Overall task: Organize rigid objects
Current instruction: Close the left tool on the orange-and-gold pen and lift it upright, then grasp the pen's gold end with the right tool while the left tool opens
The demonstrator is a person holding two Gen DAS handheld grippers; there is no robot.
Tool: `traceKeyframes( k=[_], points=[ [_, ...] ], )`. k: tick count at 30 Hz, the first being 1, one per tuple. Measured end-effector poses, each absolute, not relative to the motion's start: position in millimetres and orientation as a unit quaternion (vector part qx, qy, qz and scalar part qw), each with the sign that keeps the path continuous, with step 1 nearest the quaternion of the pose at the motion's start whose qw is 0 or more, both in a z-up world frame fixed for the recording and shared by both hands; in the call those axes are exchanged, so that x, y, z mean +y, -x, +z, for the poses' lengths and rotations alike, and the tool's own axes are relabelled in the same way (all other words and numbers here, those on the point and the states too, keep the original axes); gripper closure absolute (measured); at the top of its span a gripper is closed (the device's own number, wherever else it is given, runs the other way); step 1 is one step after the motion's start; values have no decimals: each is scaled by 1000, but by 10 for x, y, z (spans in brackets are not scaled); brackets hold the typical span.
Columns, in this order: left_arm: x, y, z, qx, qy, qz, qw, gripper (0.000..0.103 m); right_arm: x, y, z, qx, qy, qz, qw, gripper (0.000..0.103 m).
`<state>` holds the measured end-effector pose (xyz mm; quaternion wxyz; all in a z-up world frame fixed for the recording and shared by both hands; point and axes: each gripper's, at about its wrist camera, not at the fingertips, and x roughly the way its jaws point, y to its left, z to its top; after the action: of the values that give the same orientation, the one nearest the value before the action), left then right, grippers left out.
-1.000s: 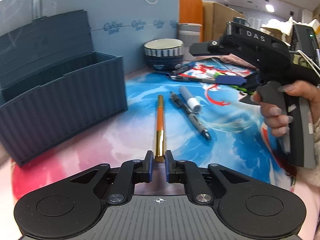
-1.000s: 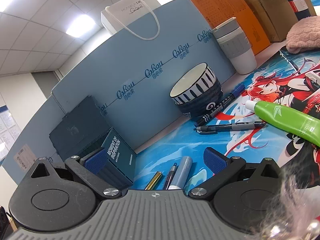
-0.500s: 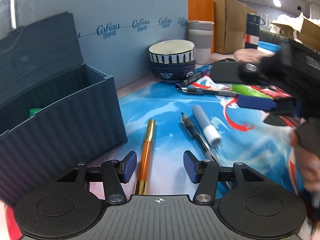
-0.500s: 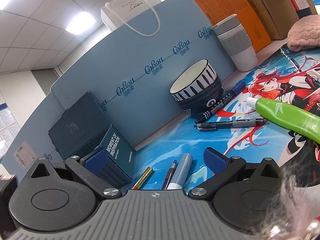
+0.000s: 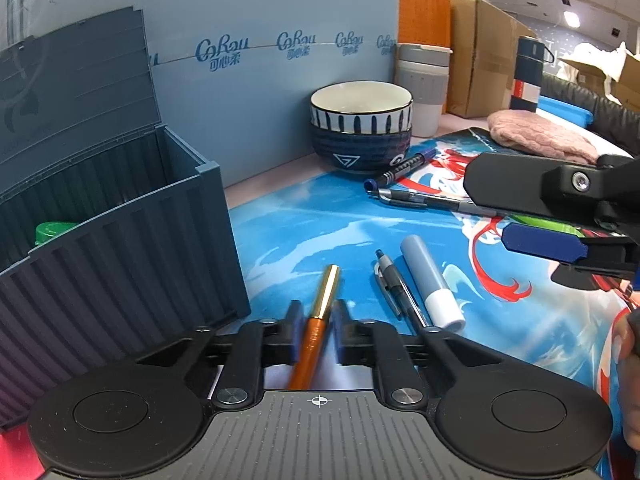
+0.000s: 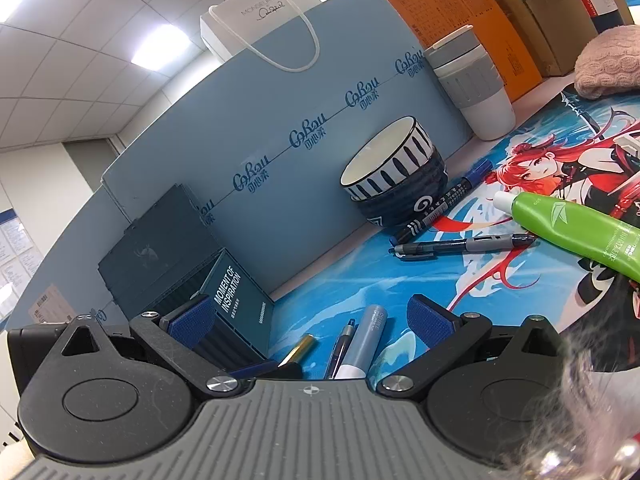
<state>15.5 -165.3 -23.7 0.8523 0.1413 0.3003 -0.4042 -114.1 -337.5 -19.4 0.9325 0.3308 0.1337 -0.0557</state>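
Note:
An orange and gold pen (image 5: 318, 320) lies on the blue printed mat (image 5: 320, 220) between the fingers of my left gripper (image 5: 316, 330), which are close on both sides of it; contact is not clear. A dark pen (image 5: 398, 294) and a grey marker (image 5: 430, 282) lie just right of it. An open dark blue storage box (image 5: 132, 248) stands at the left, with a green-capped item (image 5: 52, 230) inside. My right gripper (image 6: 310, 320) is open and empty, held above the mat; the pen tip (image 6: 298, 350), the dark pen (image 6: 340, 348) and the marker (image 6: 362, 342) show below it.
Stacked striped bowls (image 5: 362, 132) stand at the back by a blue paper bag (image 5: 260, 60) and a white cup (image 5: 424, 88). A blue marker (image 6: 444, 202), a pen (image 6: 464, 245) and a green tube (image 6: 580, 232) lie on the mat. A pink cloth (image 5: 540, 140) lies far right.
My left gripper opened, moved forward over the orange pen, then narrowed around its body. The right gripper stayed open and barely moved.

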Motion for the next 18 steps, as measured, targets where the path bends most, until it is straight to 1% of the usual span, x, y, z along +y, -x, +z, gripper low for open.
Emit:
traceKeyframes(
  k=[5,8,18],
  points=[
    [-1524,-131,-231,297,-123,-414,852,94,-3373,1137,-198,134,-331,-55,933,0],
    [-1389,-48,-195,283,-113,-422,854,94,-3368,1128,-206,135,-333,-46,932,0],
    [-677,347,-34,189,-93,-422,882,94,-3055,1025,-65,154,-339,43,927,0]
  ],
)
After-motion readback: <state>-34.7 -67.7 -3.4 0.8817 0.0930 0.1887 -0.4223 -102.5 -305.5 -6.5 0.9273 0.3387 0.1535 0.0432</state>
